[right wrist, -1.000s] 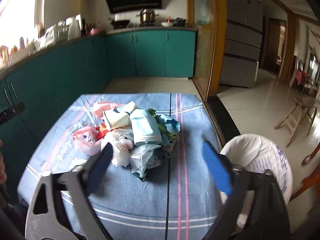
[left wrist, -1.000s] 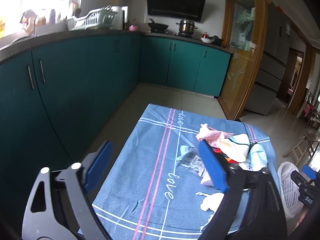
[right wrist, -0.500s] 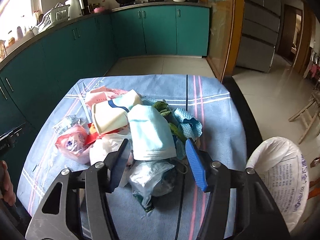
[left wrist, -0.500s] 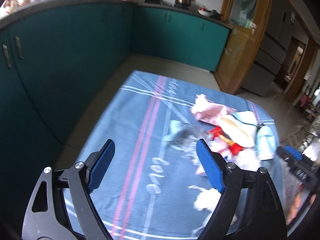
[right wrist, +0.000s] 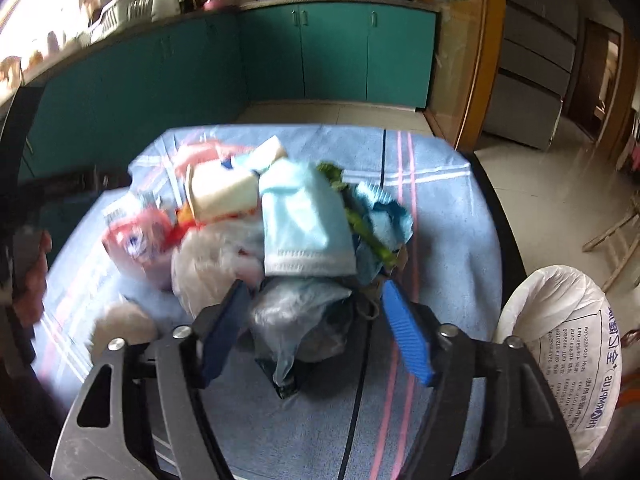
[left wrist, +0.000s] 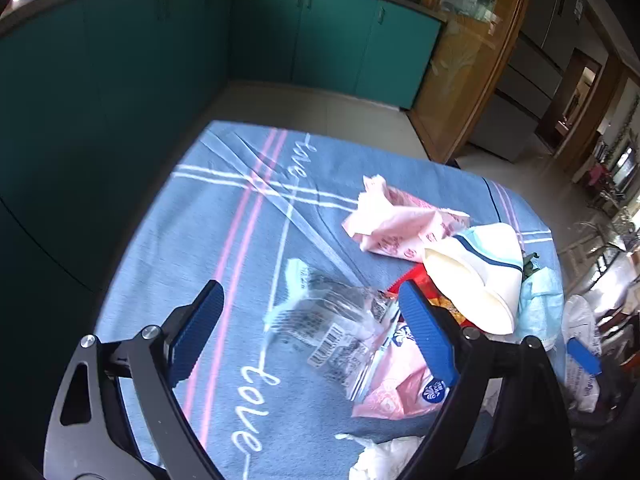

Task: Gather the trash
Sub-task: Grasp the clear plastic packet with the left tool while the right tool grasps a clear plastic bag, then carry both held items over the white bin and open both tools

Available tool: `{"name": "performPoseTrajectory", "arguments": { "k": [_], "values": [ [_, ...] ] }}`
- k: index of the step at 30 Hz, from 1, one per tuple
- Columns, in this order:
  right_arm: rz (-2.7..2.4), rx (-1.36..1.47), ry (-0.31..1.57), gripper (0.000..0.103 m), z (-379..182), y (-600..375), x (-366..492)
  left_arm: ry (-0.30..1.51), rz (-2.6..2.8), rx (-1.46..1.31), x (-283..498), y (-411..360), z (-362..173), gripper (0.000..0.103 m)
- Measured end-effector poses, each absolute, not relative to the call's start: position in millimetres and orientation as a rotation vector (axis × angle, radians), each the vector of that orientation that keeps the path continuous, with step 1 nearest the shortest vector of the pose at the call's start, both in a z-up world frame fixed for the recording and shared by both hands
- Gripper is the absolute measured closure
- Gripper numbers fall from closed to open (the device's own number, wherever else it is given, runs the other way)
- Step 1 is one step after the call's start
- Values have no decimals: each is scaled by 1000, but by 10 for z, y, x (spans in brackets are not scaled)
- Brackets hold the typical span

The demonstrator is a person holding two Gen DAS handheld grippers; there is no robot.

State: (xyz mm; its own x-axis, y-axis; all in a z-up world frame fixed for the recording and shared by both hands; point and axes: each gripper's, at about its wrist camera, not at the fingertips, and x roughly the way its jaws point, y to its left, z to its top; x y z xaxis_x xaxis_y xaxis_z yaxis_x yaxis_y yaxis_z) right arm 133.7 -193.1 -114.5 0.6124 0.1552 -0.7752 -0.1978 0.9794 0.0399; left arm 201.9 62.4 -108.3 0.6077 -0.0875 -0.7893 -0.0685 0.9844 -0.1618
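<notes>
A pile of trash lies on a blue tablecloth (left wrist: pixel 224 248). In the left wrist view my left gripper (left wrist: pixel 310 320) is open, its blue fingers either side of a clear plastic wrapper (left wrist: pixel 340 328). Beside it lie a pink packet (left wrist: pixel 400 388), a pink paper wrapper (left wrist: pixel 396 224) and a white paper cup (left wrist: pixel 476 276). In the right wrist view my right gripper (right wrist: pixel 316 320) is open around a crumpled clear plastic bag (right wrist: pixel 300 320), just below a light blue face mask (right wrist: pixel 304 224). I cannot tell whether the fingers touch the bag.
A white sack (right wrist: pixel 560 360) stands open off the table's right side. Teal kitchen cabinets (left wrist: pixel 120 60) run along the left and back. A wooden door frame (right wrist: pixel 476 60) and tiled floor (right wrist: pixel 540 184) lie to the right. White tissue (left wrist: pixel 384 460) lies near the table's front edge.
Both grippers have moved forward and down toward the trash pile. The right gripper's fingers have narrowed around the clear bag. The left gripper now straddles the clear wrapper.
</notes>
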Motion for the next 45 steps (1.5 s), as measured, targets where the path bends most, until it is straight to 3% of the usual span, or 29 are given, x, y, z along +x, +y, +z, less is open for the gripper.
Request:
{"name": "performPoseTrajectory", "arguments": {
  "k": [6,10,14,30,37,45],
  "values": [
    [216,-64,935,28,-1363,-1895,1371,980,-13,-156,2135,577,-1270,15],
    [255,-74,919,29,-1375,-1847,1307,992,-40,-125,2083,541,-1343,38],
    [288,-80,903,46,-1351,-1810,1234,961,-36,-84,1968,561,-1271,48],
    [259,59,790,47,-893,-2398,824,711,-269,-125,1100,469,-254,48],
    [0,145,677,47,-704,-3305,680,645,-416,-48,855,-280,-172,46],
    [-363,228,718,47,-864,-4404,445,771,-682,-1,1044,-1732,-550,46]
  ]
}}
